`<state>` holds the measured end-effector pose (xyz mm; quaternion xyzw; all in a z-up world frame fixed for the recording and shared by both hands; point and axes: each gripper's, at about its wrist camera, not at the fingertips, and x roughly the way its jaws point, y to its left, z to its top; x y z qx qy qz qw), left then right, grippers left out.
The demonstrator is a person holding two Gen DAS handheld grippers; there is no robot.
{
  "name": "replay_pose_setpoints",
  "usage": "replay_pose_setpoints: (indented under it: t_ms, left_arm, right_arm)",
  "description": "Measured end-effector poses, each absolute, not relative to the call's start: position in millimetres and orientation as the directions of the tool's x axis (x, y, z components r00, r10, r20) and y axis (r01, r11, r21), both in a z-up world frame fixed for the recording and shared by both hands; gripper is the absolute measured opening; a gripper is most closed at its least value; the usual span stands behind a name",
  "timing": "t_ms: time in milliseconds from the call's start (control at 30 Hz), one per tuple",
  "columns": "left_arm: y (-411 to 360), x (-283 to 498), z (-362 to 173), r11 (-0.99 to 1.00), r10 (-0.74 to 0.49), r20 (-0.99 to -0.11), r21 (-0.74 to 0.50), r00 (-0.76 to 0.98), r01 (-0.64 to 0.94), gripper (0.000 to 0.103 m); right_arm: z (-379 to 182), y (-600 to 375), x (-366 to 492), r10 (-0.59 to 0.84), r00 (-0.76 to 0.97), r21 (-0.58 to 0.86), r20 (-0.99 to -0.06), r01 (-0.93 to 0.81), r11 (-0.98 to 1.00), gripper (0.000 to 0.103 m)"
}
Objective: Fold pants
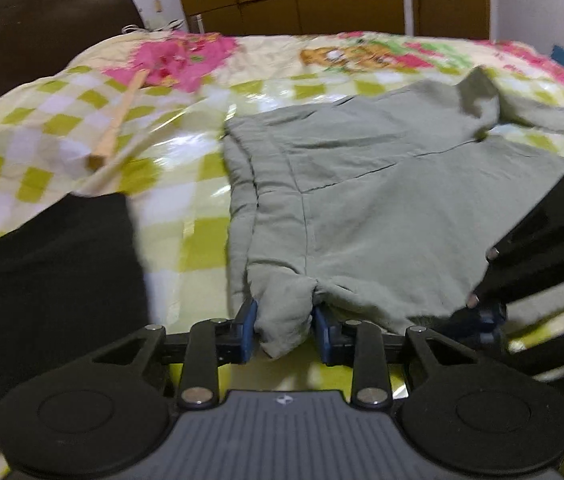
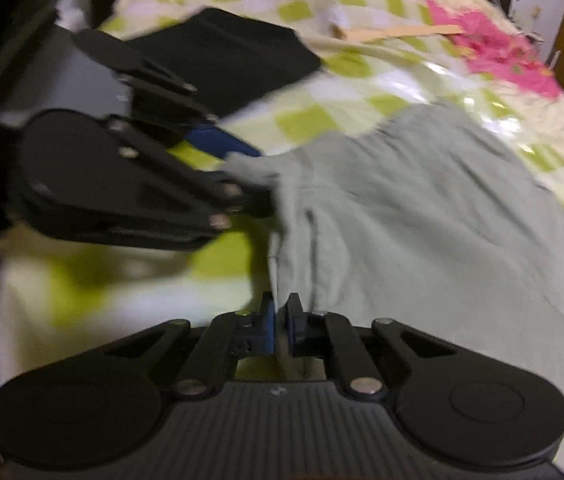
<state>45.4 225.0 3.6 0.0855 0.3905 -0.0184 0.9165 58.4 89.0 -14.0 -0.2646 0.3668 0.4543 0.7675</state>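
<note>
Left claw [image 1: 286, 330] and right claw [image 2: 280, 326] – both clamped on green pants [image 1: 370, 208]

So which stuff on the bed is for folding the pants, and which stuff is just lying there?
For the job:
- grey-green pants
- left gripper, jaws shut on a bunch of the pants' near edge
- right gripper, jaws shut on the pants' edge too

Just lying about:
- black folded cloth
- wooden stick
- checked bedspread, underneath everything
</note>
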Motion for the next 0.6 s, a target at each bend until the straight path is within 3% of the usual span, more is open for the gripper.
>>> replay_pose_setpoints:
  t_ms: [167,267,333,600]
  left_arm:
    - [245.9,31.8,-5.2,0.982,0.106,-0.755,0.180,0.647,0.049,0.045]
    - [249.5,23.7,-4.2,0.985,0.113,-0.753,0.170,0.649,0.026,0.046]
    - [247.7,20.7,-1.6,0.986,0.117,-0.748,0.168,0.653,0.015,0.046]
    - [229.4,6.3,25.4,0.988,0.099,-0.718,0.154,0.689,0.018,0.046]
  right_arm:
    - [-15.7,120.6,33.1,0.572,0.241,0.026,-0.784,-0.908,0.419,0.008]
    - [-20.0,129.8,23.4,0.578,0.233,0.042,-0.782,-0.906,0.422,0.017]
    - [-16.7,125.6,18.7,0.594,0.225,0.068,-0.773,-0.901,0.429,0.029]
    - [16.1,42.5,12.5,0.627,0.291,0.193,-0.723,-0.786,0.587,0.033]
